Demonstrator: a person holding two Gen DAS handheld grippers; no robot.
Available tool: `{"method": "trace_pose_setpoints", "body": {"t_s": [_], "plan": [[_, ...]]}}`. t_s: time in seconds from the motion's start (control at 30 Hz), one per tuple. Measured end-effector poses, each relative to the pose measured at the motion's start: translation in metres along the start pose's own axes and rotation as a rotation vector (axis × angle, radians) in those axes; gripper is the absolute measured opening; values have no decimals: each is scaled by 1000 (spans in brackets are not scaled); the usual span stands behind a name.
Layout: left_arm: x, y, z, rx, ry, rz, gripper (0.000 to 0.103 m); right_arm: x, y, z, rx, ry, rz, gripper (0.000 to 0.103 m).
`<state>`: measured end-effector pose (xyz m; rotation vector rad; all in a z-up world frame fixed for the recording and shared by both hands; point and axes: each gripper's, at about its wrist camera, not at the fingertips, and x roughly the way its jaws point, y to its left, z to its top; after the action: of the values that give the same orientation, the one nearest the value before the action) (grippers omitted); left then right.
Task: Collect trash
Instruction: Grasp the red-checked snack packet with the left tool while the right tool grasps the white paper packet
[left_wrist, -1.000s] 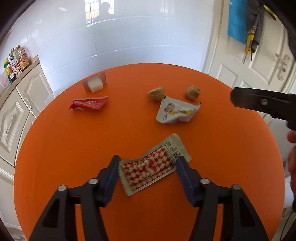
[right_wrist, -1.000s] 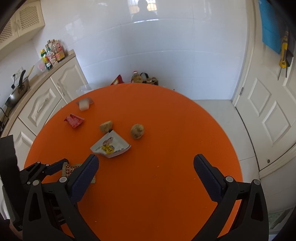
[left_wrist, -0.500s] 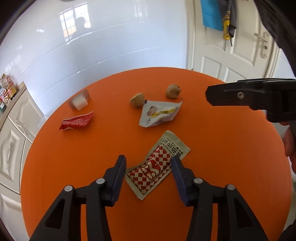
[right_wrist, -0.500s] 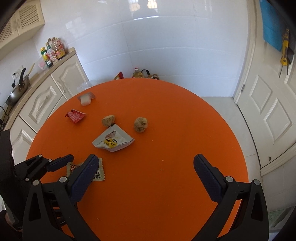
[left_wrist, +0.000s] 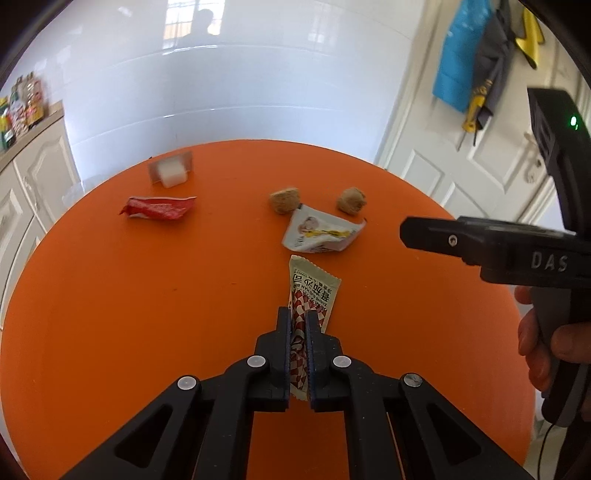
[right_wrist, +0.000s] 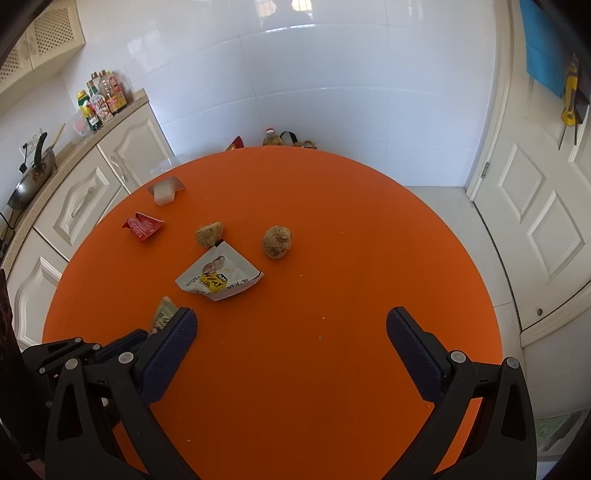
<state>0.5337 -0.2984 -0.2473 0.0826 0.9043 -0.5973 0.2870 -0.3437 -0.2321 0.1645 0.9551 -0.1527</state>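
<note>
From the left wrist camera: the left gripper (left_wrist: 298, 325) is pinched tight on the red-and-white checkered sachet (left_wrist: 309, 295), jaws having just closed in on it, and the wrapper now stands folded between the pads with its printed end poking out ahead over the orange round table (left_wrist: 147, 314). That's the grab made. Beyond it lie the white snack wrapper (left_wrist: 322, 233), two brown crumbly lumps (left_wrist: 284, 200) (food scraps, I'd guess), a red wrapper (left_wrist: 159, 208) and a small white block on its foil (left_wrist: 173, 173). Off to the side, a hand (left_wrist: 546, 354) holds the other tool's handle.

Over to the right wrist camera: the right gripper (right_wrist: 291, 338) hangs wide open above bare tabletop, nothing between its jaws. Down in the lower left corner you can just see the sachet's end sticking up from the left tool's black fingers. The white wrapper sits just ahead, the lumps either side of its far end.

So, one piece picked up, several to go. Next it wants lifting clear and carrying to a bin; none shows here, so where that goes I can't say. The thin sachet could slip.
</note>
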Motion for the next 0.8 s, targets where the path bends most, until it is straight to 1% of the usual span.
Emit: {"method": "trace_pose_setpoints", "body": {"t_s": [0.07,0.17,0.3,0.33,0.4,0.43,0.47,0.5,0.53,0.57,0.6,0.67,0.7,0.73,0.77,0.8], "plan": [[7,-3,8,-20,-13,12,2,4,3,1,-3,3,5,103],[0,-11,2,-49,-30,30,2,13,14,2,-17,12,24,103],[11,-1,14,-108,-51,59,2,30,35,7,-51,8,50,103],[6,-5,8,-120,-55,65,2,35,40,9,-63,7,49,103],[16,-4,17,-147,-62,81,2,46,48,10,-82,11,47,97],[9,3,11,-157,-65,87,2,52,52,11,-89,19,46,86],[14,5,16,-168,-69,93,2,60,56,11,-99,32,32,78],[16,6,20,-176,-72,98,2,61,62,11,-133,10,1,76],[4,16,14,-180,-76,103,2,63,67,10,-159,9,-23,71],[3,18,14,-183,-81,106,2,63,69,9,-173,9,-27,66],[4,20,15,-185,-84,107,2,63,71,9,-181,5,-20,62],[3,25,16,-191,-91,107,2,61,73,7,-202,-4,-14,38],[7,25,19,-193,-93,106,2,60,74,6,-203,-3,-6,35],[0,30,16,-195,-96,103,2,60,74,5,-205,0,-1,27],[-3,31,14,-196,-98,102,2,59,73,4,-205,5,5,16],[2,28,19,-197,-103,99,2,57,71,2,-196,8,16,15]]}}
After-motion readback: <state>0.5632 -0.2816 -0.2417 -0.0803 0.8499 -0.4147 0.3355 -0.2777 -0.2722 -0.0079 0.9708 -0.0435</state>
